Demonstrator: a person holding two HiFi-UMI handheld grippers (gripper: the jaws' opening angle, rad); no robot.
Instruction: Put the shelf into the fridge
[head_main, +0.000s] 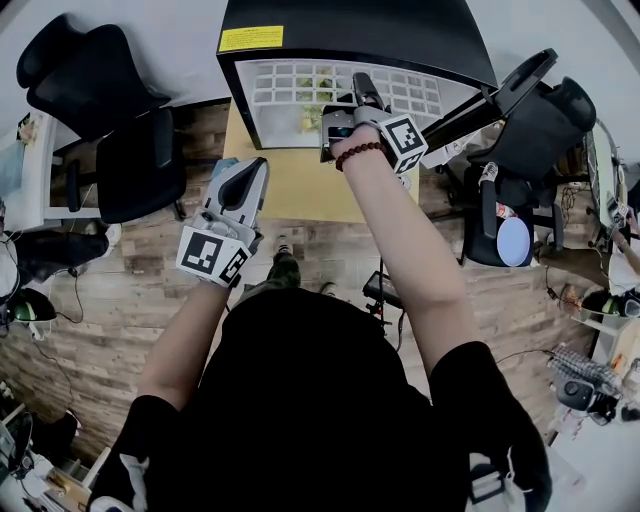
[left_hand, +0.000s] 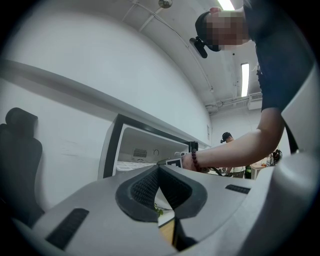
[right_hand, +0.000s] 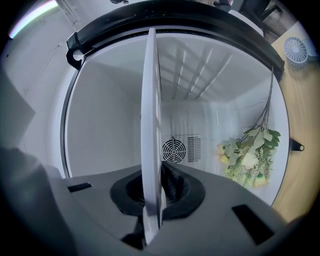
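Observation:
A small black fridge (head_main: 350, 30) stands open on a wooden table (head_main: 300, 190). The white grid shelf (head_main: 290, 85) lies level inside its cavity. My right gripper (head_main: 362, 92) reaches into the opening and is shut on the shelf's front edge. In the right gripper view the shelf (right_hand: 150, 100) runs edge-on between the jaws of the right gripper (right_hand: 154, 197), towards the back wall with its round fan vent. My left gripper (head_main: 257, 168) hangs over the table's front left, apart from the fridge, shut on nothing. In the left gripper view, the left gripper (left_hand: 159, 172) has its pads touching.
A bunch of pale flowers (right_hand: 248, 160) lies in the fridge under the shelf. The fridge door (head_main: 500, 85) swings out to the right. Black office chairs stand at the left (head_main: 130, 150) and right (head_main: 520, 150) of the table. Another person stands far off.

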